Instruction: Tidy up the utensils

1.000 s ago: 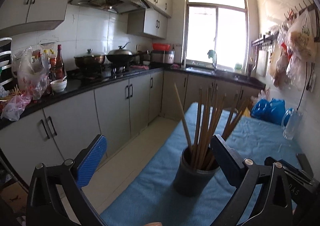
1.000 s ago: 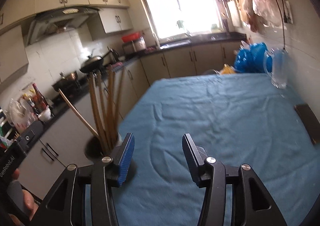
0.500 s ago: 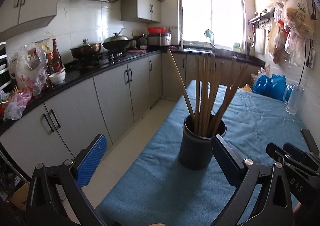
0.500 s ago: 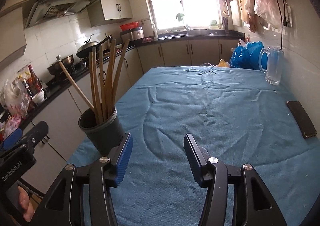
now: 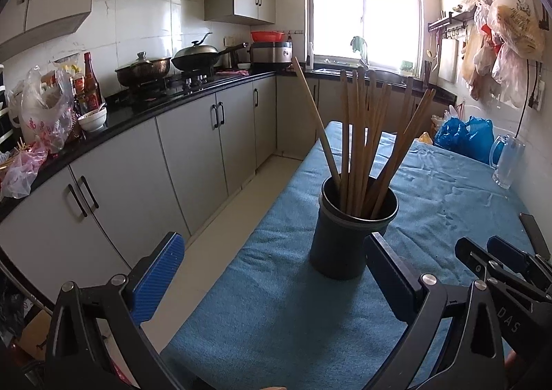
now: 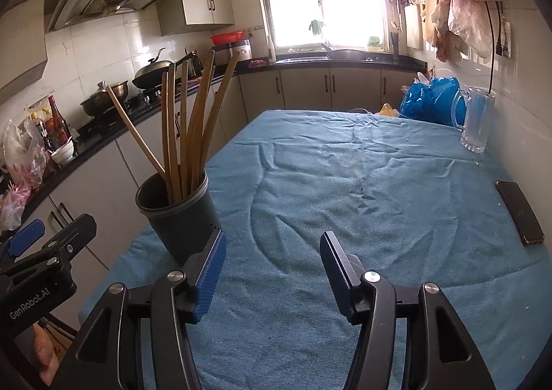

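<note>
A dark round holder (image 5: 348, 235) stands upright near the left edge of the blue-clothed table (image 5: 276, 314), with several long wooden chopsticks (image 5: 358, 141) fanned out in it. My left gripper (image 5: 272, 269) is open and empty, a little in front of and left of the holder. The holder also shows in the right wrist view (image 6: 179, 217), with its chopsticks (image 6: 186, 128). My right gripper (image 6: 272, 262) is open and empty over the cloth, to the right of the holder. The left gripper (image 6: 38, 248) shows at the left edge of that view.
A dark phone (image 6: 521, 210) lies near the table's right edge. A glass mug (image 6: 476, 121) and blue bags (image 6: 431, 97) stand at the far right by the wall. Kitchen cabinets and a counter (image 5: 138, 114) run along the left, across a strip of floor.
Both grippers have drawn back and risen from the holder, which now stands farther ahead. Both stay open and empty.
</note>
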Action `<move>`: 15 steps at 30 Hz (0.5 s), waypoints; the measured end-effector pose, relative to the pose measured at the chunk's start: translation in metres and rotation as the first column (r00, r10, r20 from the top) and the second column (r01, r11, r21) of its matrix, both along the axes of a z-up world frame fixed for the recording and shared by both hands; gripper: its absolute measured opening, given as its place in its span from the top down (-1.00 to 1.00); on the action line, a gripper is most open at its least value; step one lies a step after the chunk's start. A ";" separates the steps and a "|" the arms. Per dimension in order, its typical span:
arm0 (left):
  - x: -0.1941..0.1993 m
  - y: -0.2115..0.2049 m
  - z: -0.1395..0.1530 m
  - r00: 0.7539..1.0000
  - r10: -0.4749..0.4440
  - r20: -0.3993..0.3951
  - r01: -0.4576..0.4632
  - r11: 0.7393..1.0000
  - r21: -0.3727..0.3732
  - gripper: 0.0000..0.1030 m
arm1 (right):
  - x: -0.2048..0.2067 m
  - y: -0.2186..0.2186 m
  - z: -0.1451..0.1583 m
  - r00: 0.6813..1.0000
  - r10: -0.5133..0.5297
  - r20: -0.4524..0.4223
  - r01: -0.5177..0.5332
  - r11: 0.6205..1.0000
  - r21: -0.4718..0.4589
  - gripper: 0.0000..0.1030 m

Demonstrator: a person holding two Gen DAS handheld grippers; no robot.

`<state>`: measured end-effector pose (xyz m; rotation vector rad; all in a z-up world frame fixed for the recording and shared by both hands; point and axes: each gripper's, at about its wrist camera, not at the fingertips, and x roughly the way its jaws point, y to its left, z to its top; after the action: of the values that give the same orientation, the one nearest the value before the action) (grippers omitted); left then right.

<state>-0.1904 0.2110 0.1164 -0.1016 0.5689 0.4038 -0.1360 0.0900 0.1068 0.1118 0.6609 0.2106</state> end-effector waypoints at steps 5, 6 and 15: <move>0.003 0.001 -0.003 1.000 -0.001 -0.013 0.001 1.000 -0.010 -0.99 | -0.003 0.004 0.000 1.000 -0.007 0.025 0.008 0.999 -0.031 -0.23; 0.003 0.001 -0.004 1.000 -0.001 -0.015 0.001 1.000 -0.009 -0.99 | -0.003 0.005 0.001 1.000 -0.007 0.029 0.009 0.999 -0.036 -0.23; 0.001 -0.002 -0.005 1.000 -0.021 -0.005 0.021 1.000 -0.006 -0.99 | -0.006 0.003 0.003 0.998 -0.027 0.055 0.029 0.999 -0.037 -0.24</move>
<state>-0.1896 0.2087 0.1117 -0.1006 0.5754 0.3820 -0.1418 0.0928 0.1100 0.0791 0.6085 0.1738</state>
